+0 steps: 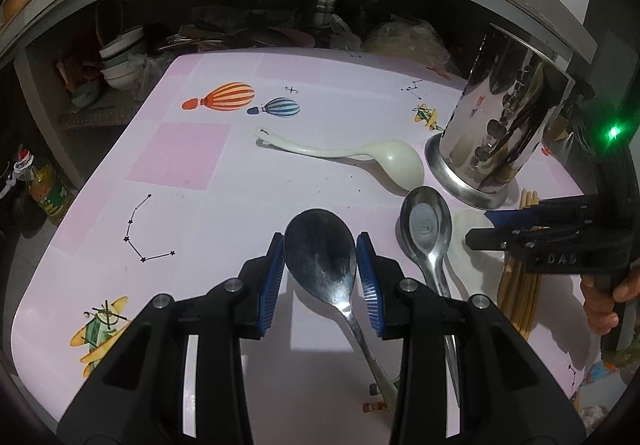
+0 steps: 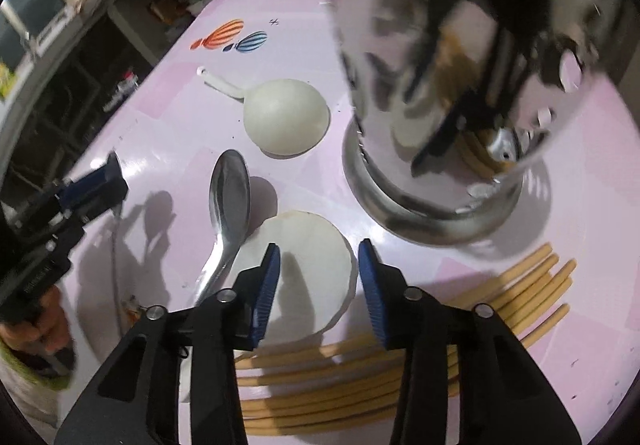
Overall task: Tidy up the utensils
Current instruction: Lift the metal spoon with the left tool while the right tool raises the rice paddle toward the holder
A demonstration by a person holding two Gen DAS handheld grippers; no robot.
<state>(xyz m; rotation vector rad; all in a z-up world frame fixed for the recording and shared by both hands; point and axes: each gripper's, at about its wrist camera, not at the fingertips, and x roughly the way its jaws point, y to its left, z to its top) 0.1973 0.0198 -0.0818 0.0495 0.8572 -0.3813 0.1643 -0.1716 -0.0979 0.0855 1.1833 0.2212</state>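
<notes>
The left tool grips a dark steel spoon by its bowl above the pink table. The right tool hangs part-open and empty over a white ladle lying across bamboo chopsticks, near the steel utensil holder.

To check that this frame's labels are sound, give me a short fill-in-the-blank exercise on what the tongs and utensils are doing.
The left tongs clamp the bowl of a metal ____.
The right tongs hang open over a round ____ ladle bowl.
The beige chopsticks lie on the ____, not in the steel holder.
The printed striped balloons number ____.
Missing words: spoon; white; table; two.
</notes>
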